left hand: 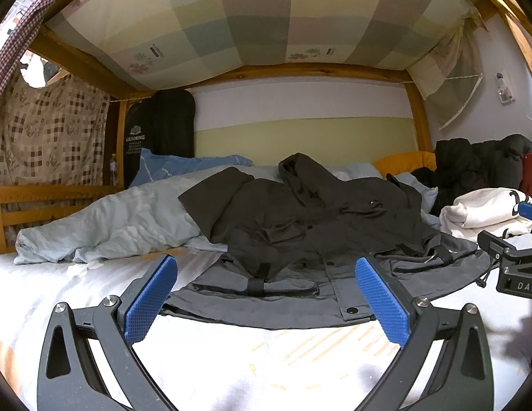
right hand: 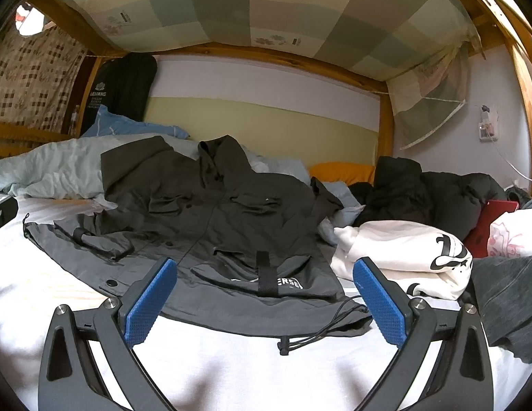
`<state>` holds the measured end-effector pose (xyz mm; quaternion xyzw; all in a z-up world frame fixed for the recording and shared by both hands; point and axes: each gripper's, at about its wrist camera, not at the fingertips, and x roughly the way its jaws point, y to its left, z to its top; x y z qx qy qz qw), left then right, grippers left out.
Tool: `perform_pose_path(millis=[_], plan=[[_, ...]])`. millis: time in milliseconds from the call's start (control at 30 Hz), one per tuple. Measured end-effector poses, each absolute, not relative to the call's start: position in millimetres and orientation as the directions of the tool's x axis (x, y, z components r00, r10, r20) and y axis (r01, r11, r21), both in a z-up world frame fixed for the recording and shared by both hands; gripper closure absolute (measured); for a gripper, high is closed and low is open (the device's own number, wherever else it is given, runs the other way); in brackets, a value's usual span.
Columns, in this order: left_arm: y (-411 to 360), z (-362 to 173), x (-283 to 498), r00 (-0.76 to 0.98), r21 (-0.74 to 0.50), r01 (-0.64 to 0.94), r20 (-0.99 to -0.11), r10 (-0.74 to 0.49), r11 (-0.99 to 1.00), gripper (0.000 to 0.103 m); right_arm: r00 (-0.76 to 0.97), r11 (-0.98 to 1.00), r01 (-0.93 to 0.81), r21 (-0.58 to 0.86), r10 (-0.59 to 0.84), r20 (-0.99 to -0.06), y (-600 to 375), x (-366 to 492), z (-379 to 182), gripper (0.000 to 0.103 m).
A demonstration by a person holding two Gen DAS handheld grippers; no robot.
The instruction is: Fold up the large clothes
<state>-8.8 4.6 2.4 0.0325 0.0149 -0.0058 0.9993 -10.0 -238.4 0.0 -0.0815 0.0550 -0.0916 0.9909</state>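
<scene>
The dark grey jacket (right hand: 211, 212) lies spread front-up on the bed (right hand: 231, 370), hem nearest. The left tool (left hand: 266, 304) and right tool (right hand: 262, 303) hover over the hem, both wide open, gripping nothing. Step: pre-grasp. Next move likely requires lowering each tool onto a hem corner.
</scene>
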Motion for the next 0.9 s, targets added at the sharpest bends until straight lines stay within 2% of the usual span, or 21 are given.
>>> perform_pose_path(millis=[633,900], plan=[[1,-1,-9,1.000,0.091,0.006,-0.020,-0.005,0.996,0.000,0.970,0.970,0.186,-0.155,-0.206,-0.126,-244,-3,-3,0.000],[14,1,-12,1.000,0.037,0.018,-0.011,-0.018,0.999,0.000,0.964,0.962,0.224,-0.158,-0.242,-0.112,-243,-6,-3,0.000]])
